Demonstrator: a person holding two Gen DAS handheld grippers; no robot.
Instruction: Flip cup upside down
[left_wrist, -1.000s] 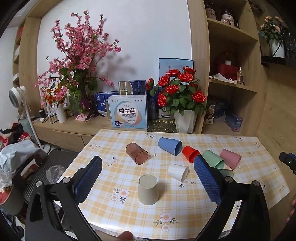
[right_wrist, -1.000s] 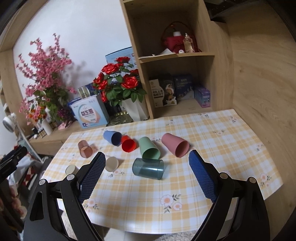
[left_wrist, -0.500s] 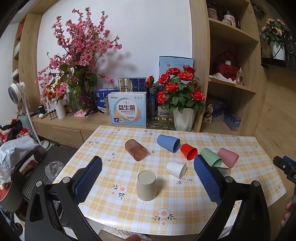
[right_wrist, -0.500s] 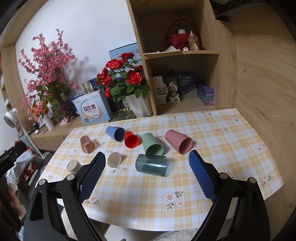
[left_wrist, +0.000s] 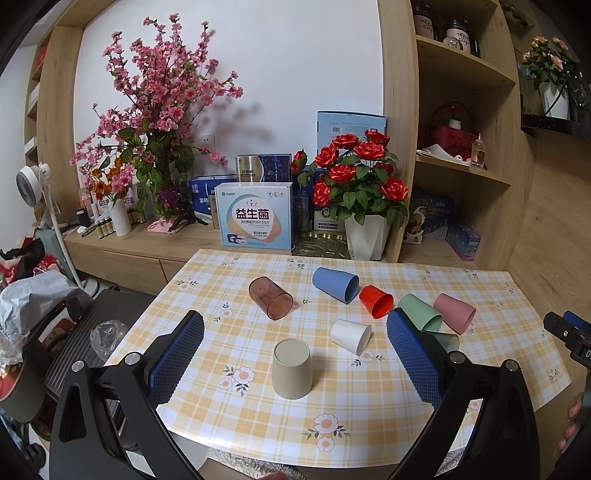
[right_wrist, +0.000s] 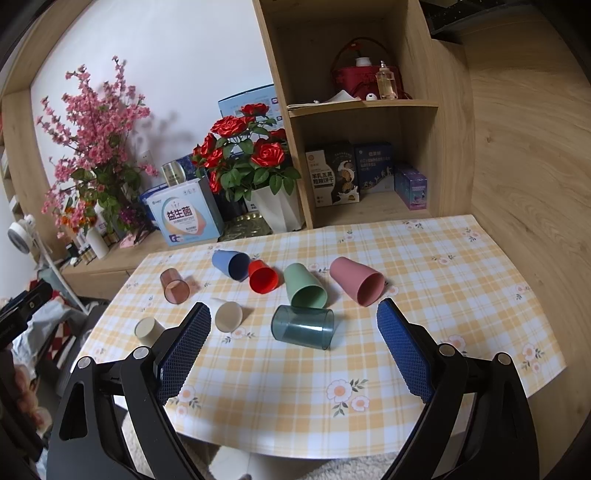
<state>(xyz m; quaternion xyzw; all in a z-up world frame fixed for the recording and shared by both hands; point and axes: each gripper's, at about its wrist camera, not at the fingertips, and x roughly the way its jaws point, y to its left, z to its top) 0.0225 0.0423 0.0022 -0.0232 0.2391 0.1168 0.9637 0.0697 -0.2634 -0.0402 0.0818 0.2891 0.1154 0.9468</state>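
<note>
The left hand-held gripper (left_wrist: 293, 347) hangs above the near edge of the worktop (left_wrist: 369, 413), aimed forward and slightly down, its blue-padded fingers (left_wrist: 177, 354) spread wide and holding nothing. Between them, in the left wrist view, a beige cup (left_wrist: 291, 367) stands upside down on the yellow checked cloth, base up, apart from both pads. Just beyond it a white cup (left_wrist: 350, 335) lies on its side, mouth toward the right.

The right hand-held gripper (right_wrist: 293, 350) is likewise released, fingers wide, tilted down over the near right part of the worktop and touching nothing. A dark teal translucent cup (right_wrist: 303, 326) lies on its side between its pads, mouth to the right. Behind it a green cup (right_wrist: 304, 286) and a pink cup (right_wrist: 356, 281) lie tipped with mouths toward the camera; the green one seems to touch the teal one, though the angle leaves this unsure. Further left lie a red cup (right_wrist: 262, 277) and a blue cup (right_wrist: 231, 264), close together, and a brown translucent cup (right_wrist: 174, 286) on its own near the left edge.

Behind the worktop, a white pot of red roses (left_wrist: 360, 184), a printed box (left_wrist: 255, 218) and a pink blossom arrangement (left_wrist: 155, 122) stand on the wooden sideboard (left_wrist: 122, 247).
</note>
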